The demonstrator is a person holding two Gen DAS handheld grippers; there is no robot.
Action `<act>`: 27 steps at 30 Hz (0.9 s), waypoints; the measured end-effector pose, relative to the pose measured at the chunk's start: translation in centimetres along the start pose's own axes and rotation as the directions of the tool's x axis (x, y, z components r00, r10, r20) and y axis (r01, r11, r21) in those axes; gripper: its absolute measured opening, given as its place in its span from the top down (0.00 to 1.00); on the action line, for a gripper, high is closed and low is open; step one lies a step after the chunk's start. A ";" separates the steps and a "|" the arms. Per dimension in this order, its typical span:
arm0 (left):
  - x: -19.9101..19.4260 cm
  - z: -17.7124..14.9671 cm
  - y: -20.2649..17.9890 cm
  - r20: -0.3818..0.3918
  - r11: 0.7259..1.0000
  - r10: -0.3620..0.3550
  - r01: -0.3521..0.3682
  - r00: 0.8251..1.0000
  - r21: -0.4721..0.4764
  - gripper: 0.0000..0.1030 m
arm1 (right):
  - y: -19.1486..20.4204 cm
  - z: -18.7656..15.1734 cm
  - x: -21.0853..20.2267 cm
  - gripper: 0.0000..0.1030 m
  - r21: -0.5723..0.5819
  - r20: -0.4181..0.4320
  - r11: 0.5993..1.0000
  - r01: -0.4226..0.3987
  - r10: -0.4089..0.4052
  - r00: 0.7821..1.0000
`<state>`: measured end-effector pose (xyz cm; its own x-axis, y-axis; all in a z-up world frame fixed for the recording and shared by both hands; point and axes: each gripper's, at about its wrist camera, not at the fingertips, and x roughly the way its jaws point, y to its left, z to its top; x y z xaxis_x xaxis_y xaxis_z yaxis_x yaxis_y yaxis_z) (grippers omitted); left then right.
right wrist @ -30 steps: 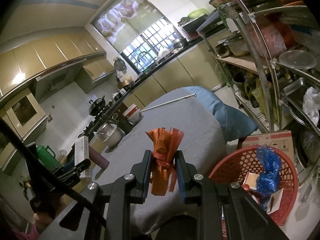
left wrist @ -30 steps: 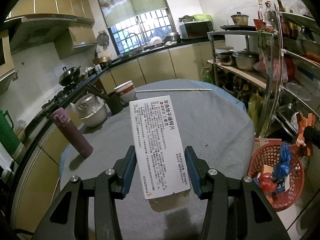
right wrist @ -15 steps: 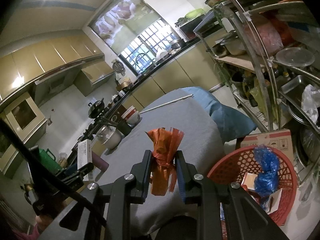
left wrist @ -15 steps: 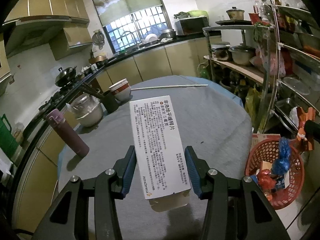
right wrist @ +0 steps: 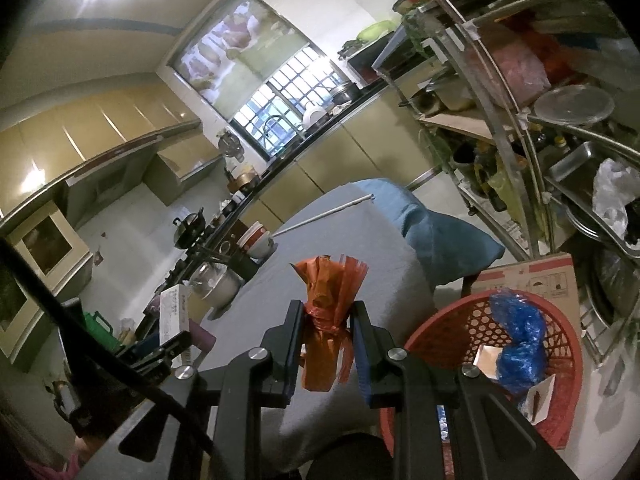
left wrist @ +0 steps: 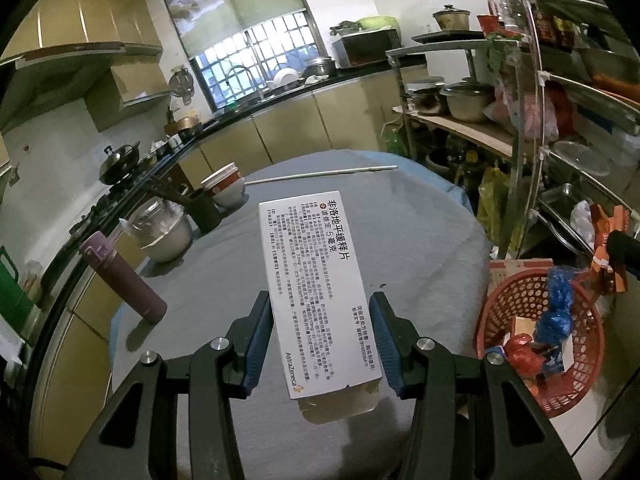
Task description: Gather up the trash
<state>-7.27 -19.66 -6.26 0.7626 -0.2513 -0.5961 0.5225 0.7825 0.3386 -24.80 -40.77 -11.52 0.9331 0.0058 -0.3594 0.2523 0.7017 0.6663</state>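
Table edge (left wrist: 476, 240) behind box-blocked left gripper (left wrist: 320, 340)

The right gripper (right wrist: 327, 344) is clamped on a twisted orange plastic bag (right wrist: 329, 320), its frilled top standing above the fingers. Just to the right of the bag and lower sits a red mesh basket (right wrist: 448, 324) holding a crumpled blue plastic bag (right wrist: 518, 344) and scraps of card. Behind the orange bag stretches a table under a grey cloth (right wrist: 340, 236). To its left, the left gripper (right wrist: 168, 350) carries a white box (right wrist: 173, 314).
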 end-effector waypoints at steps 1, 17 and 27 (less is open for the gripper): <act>0.0 0.1 -0.2 0.001 1.000 -0.002 0.002 1.000 0.005 0.51 | -0.2 -0.1 -0.1 0.76 0.004 0.001 1.000 0.000 0.000 1.000; 0.2 1.5 -5.5 -0.004 0.995 -0.061 0.061 0.998 0.083 0.51 | -4.6 0.4 -2.4 0.76 0.083 0.013 0.996 0.025 -0.026 1.000; -0.2 2.3 -9.3 -0.012 0.986 -0.111 0.111 0.994 0.123 0.51 | -7.1 0.5 -4.7 0.76 0.126 0.021 0.991 0.050 -0.053 0.998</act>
<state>-11.35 -28.20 -7.62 0.6955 -0.3295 -0.6385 0.6471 0.6734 0.3574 -30.81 -46.09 -14.23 0.9236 -0.0463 -0.3804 0.3289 0.6055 0.7247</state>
